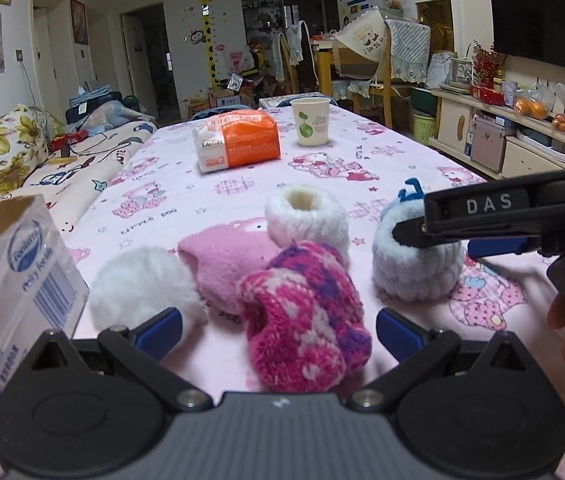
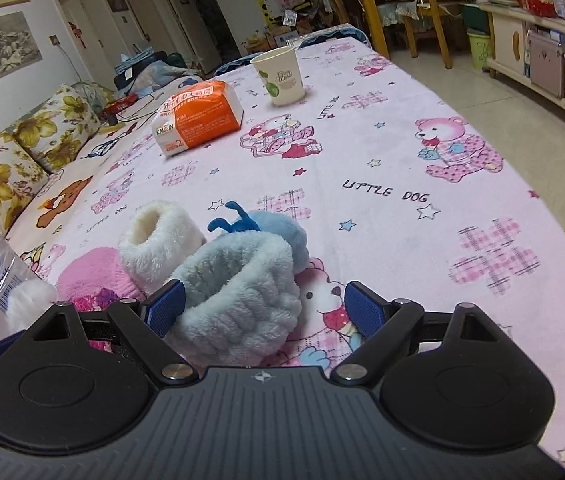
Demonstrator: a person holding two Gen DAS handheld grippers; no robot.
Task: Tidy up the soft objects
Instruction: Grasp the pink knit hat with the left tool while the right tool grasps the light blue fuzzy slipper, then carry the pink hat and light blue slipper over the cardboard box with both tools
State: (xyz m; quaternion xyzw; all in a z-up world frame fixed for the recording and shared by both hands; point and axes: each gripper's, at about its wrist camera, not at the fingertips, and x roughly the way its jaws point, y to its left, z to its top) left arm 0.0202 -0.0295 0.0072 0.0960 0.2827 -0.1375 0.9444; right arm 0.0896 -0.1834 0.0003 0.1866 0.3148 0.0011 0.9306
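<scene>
A heap of soft footwear lies on the pink cartoon tablecloth (image 1: 242, 196). A magenta knitted bootie (image 1: 302, 320) sits between the blue pads of my open left gripper (image 1: 278, 332), not pinched. Behind it are a pink fleece piece (image 1: 222, 264), a white fluffy ball (image 1: 142, 288) and a white fluffy cuff (image 1: 306, 220). To the right stands a light-blue fluffy bootie (image 1: 414, 268) (image 2: 238, 304). My right gripper (image 2: 264, 308) (image 1: 446, 240) is open astride it, its left pad touching the cuff and its right pad well apart. The pink piece (image 2: 90, 272) and white cuff (image 2: 154, 240) show left of it.
An orange-and-white tissue pack (image 1: 238, 142) and a paper cup (image 1: 310, 122) stand farther back on the table. A clear Fonterra-printed bag (image 1: 14, 280) rises at the near left. A floral sofa (image 1: 6, 152) runs along the left; cabinets (image 1: 514, 136) line the right wall.
</scene>
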